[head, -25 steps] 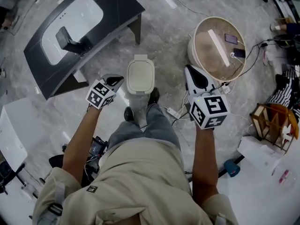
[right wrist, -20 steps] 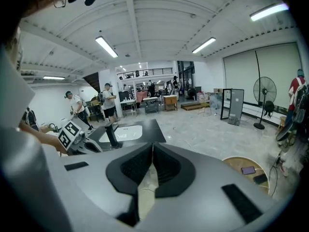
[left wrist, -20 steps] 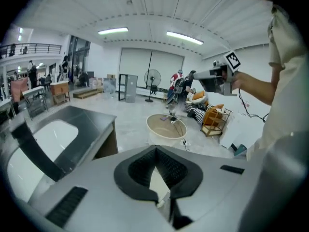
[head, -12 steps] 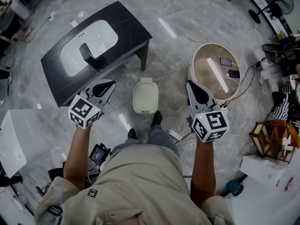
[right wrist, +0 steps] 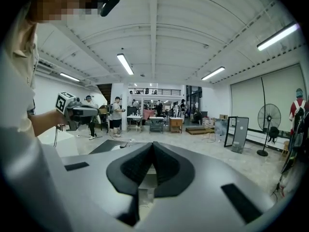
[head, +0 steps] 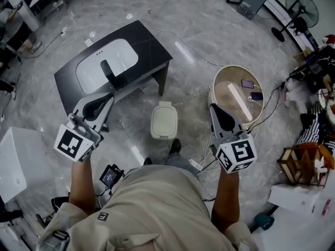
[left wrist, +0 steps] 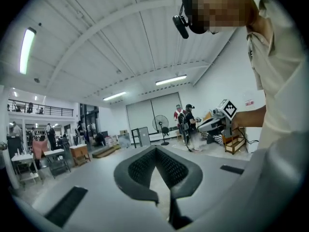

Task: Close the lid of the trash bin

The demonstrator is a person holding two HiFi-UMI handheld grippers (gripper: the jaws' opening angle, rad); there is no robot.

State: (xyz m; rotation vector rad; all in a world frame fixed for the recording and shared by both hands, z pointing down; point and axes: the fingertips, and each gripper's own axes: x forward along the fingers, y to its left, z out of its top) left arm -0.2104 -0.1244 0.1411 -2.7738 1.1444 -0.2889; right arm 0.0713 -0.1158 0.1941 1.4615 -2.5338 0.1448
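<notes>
The trash bin (head: 164, 121) at frame centre looks shut already. The left gripper (head: 108, 97) and right gripper (head: 213, 109), fingers closed and empty, need only confirm.

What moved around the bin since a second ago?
The left gripper swung out to the left, away from the trash bin. The right gripper also drew away slightly. The head camera rose, so the bin looks smaller. Nothing was grabbed or dropped. The lid stayed closed and both tongs stayed shut and empty.
</notes>
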